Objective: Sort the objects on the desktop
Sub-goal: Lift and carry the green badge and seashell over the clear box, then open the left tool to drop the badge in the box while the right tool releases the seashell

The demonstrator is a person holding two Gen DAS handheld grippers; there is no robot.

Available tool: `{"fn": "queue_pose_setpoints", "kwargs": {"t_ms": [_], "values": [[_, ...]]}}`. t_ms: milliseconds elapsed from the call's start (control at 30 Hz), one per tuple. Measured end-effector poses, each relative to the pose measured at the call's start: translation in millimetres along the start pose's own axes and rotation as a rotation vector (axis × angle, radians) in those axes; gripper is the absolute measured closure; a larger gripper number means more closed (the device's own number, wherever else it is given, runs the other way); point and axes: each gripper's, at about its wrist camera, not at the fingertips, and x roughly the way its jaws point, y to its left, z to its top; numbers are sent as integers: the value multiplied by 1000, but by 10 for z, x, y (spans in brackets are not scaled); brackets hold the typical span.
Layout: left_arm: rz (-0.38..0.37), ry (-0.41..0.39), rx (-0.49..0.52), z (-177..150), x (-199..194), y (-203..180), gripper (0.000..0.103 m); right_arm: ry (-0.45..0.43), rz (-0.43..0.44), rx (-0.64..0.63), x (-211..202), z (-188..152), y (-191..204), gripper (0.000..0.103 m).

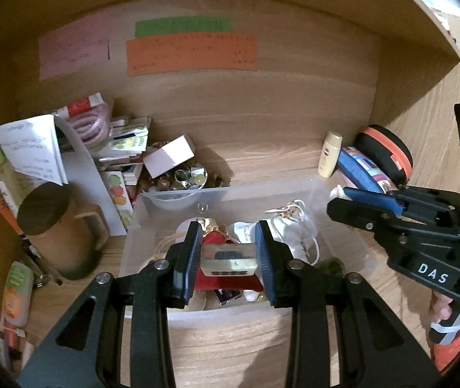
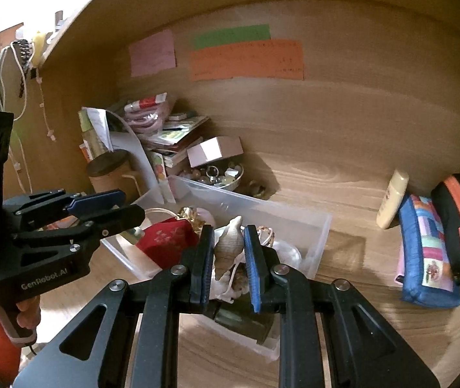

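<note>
My left gripper (image 1: 229,252) is shut on a clear mahjong-like tile (image 1: 229,258) with dark dots and holds it above the clear plastic box (image 1: 178,199). My right gripper (image 2: 229,255) is shut on a beige spiral seashell (image 2: 228,245) over the same box (image 2: 314,236). The box holds a red pouch (image 2: 165,242), a white drawstring bag (image 1: 289,226) and small trinkets. The right gripper also shows at the right of the left wrist view (image 1: 359,200), and the left gripper at the left of the right wrist view (image 2: 113,207).
The desk sits in a wooden alcove with pink, green and orange notes (image 1: 191,55) on the back wall. A brown lidded mug (image 1: 58,229), papers and a trinket bowl (image 1: 181,177) crowd the left. A cream bottle (image 2: 391,199), blue pouch (image 2: 427,252) and black-orange case (image 2: 459,223) lie right.
</note>
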Motion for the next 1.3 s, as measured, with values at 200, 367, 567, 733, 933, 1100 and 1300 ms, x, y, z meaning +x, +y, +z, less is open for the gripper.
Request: {"fn": "queue_pose_setpoints", "kwargs": {"t_ms": [200, 367, 567, 733, 933, 1100, 1300], "values": [[-11, 31, 4, 18, 231, -6, 70, 41, -7, 27, 223, -31, -139, 86], [-32, 68, 6, 5, 466, -29, 70, 78, -1, 54, 374, -94, -258, 86], [-51, 93, 14, 9, 687, -63, 70, 107, -43, 40, 457, -151, -274, 86], [-58, 104, 25, -19, 777, -98, 70, 128, -50, 28, 482, -185, -260, 86], [-77, 105, 19, -50, 834, -83, 69, 133, -80, 18, 511, -197, -236, 86], [-74, 101, 23, -67, 833, -72, 67, 129, -79, 19, 513, -198, -231, 86], [-83, 100, 8, -70, 825, -33, 65, 118, -77, 14, 497, -205, -214, 86]]}}
